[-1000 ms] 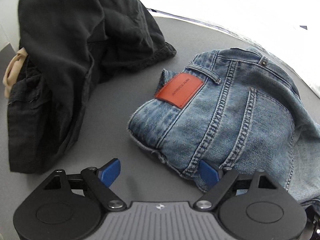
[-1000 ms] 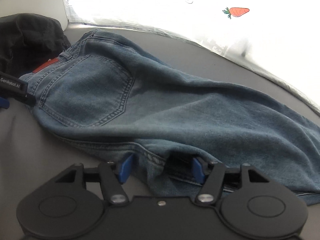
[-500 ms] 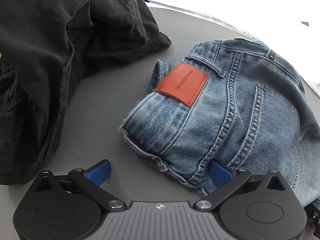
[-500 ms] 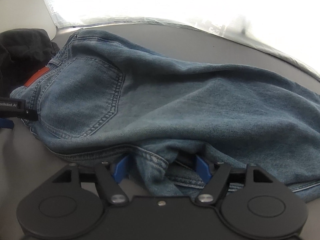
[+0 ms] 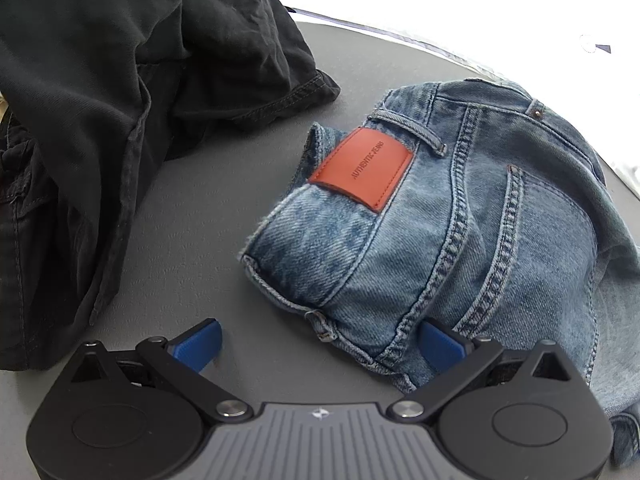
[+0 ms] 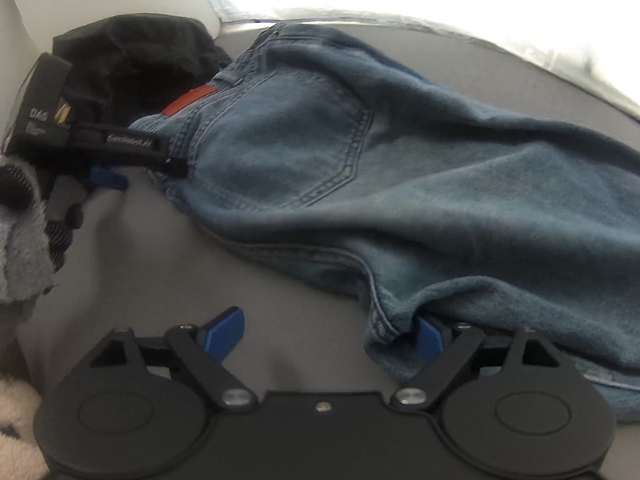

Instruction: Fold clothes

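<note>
On grey table (image 5: 208, 208): jeans (image 5: 460, 240) btwn both open claws.

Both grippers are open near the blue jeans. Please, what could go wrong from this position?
1. The left gripper is open at the waistband corner of the jeans; closing there may pinch only the top layer.
2. The black garment lies close beside the waistband and could be dragged along.
3. The right gripper has denim only at one finger, so its grasp may slip.
</note>
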